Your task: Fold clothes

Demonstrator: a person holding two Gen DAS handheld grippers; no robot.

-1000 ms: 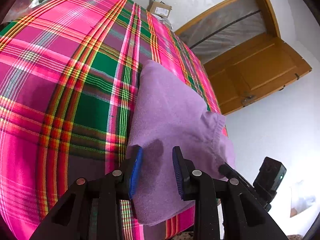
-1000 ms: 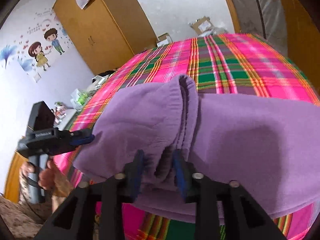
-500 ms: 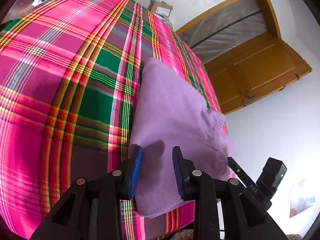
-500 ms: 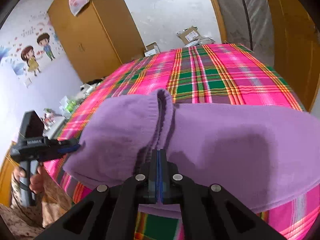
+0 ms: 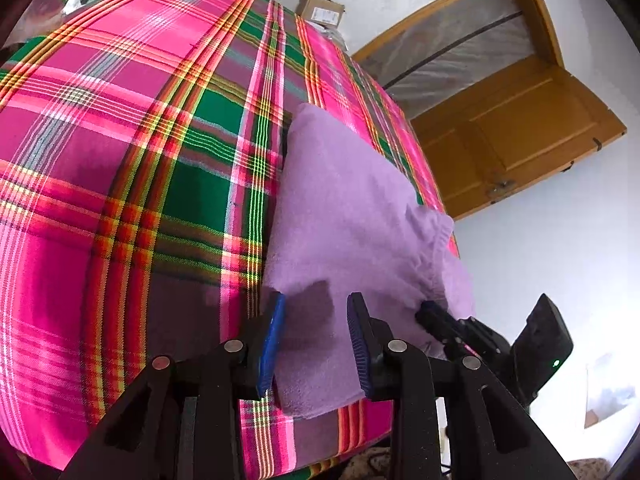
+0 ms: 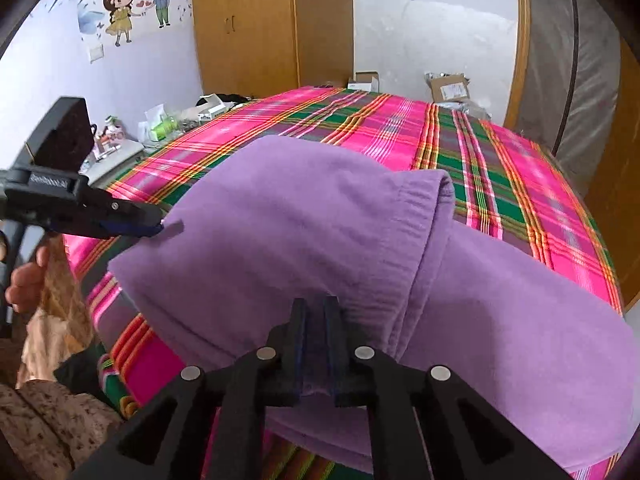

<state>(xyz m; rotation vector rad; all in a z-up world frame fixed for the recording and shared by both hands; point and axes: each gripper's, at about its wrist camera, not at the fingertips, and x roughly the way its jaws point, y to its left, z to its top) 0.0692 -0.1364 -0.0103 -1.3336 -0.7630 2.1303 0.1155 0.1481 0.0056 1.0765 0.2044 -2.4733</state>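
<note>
A folded purple garment (image 5: 352, 208) (image 6: 300, 220) lies on the plaid bed cover (image 5: 120, 160) (image 6: 500, 152), near its front edge. My left gripper (image 5: 316, 304) hovers over the garment's near corner. Its jaws stand apart and are opening a little, pinching nothing; the cloth lies under the gap. The right wrist view shows the left gripper (image 6: 154, 228) at that corner, held by a hand (image 6: 24, 284). My right gripper (image 6: 316, 304) pinches the garment's near edge, left of the elastic hem fold. Its jaws are narrow and opening slightly, with purple cloth between them. Its tip (image 5: 428, 310) shows by the hem.
A wooden door (image 5: 520, 140) stands beyond the bed's right side. A wardrobe (image 6: 260, 24) and cardboard boxes (image 5: 320, 10) sit at the far end. A cluttered side table (image 6: 160, 128) is at the left. A plastic-wrapped mattress (image 6: 568, 60) leans at the right.
My right gripper, open around the hem fold a second ago, closed, rolled and slid left along the garment's edge. The left gripper has hardly moved.
</note>
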